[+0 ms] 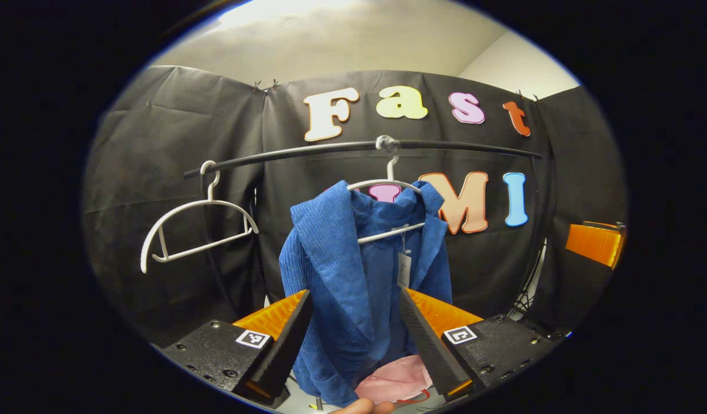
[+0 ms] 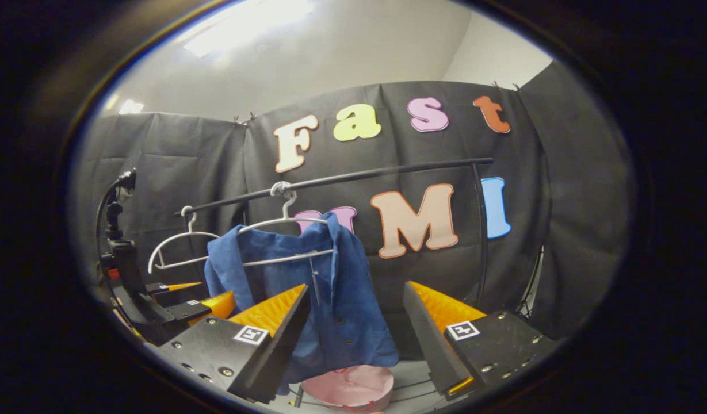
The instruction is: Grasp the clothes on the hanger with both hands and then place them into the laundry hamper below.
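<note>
Black cloth walls the booth all round, pale ceiling above, and a dark rail (image 1: 353, 148) runs across in front of the cloth. Hanging from it, the blue jacket (image 1: 353, 276) sits on a white hanger (image 1: 388, 184), draped unevenly, one side of the hanger bar bare. Down below it, the pink laundry hamper (image 2: 348, 388) stands right under the hem. Off to the side on the same rail, a second white hanger (image 1: 195, 233) hangs bare. Left gripper (image 1: 356, 330) is up close, fingers spread wide, the jacket's lower half framed between them but untouched. Right gripper (image 2: 356, 328) stands farther back, fingers also spread apart, nothing between the pads. From the right gripper view, the left gripper (image 2: 183, 302) shows at the jacket's edge.
</note>
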`<state>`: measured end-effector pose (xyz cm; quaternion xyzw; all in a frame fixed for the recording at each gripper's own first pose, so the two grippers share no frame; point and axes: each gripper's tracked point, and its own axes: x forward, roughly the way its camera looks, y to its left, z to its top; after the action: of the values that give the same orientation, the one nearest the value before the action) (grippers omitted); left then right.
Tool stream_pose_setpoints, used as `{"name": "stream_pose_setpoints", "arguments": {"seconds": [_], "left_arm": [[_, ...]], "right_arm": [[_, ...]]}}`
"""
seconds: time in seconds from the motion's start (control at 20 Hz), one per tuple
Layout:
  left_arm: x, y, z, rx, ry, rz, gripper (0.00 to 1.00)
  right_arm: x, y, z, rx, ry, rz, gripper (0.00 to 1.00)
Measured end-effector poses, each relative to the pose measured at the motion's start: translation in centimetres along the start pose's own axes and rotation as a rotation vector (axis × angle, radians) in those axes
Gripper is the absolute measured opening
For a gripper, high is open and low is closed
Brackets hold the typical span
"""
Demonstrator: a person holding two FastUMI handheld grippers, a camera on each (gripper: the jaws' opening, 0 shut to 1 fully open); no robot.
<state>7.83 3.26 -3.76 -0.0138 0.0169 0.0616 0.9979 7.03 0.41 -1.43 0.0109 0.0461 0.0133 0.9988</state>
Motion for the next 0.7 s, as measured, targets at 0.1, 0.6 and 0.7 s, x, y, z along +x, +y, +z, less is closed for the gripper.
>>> {"name": "stream_pose_setpoints", "arguments": {"seconds": [0.1,0.6,0.7], "left_arm": [[1.9,0.0,-1.0,0.008,0.004,0.009,0.94],[5.5,0.0,-5.6,-0.012,0.035,-0.007,0.98],[5.9,0.0,-5.8,0.015,0.024,-0.018,0.94]], "right_arm": [[0.9,0.2,-0.8,-0.005,0.02,-0.009,0.92],[3.0,-0.8,-1.5,0.031,0.048,-0.086,1.0],[3.1,-1.1,-1.6,0.042,0.053,-0.096,0.97]]}}
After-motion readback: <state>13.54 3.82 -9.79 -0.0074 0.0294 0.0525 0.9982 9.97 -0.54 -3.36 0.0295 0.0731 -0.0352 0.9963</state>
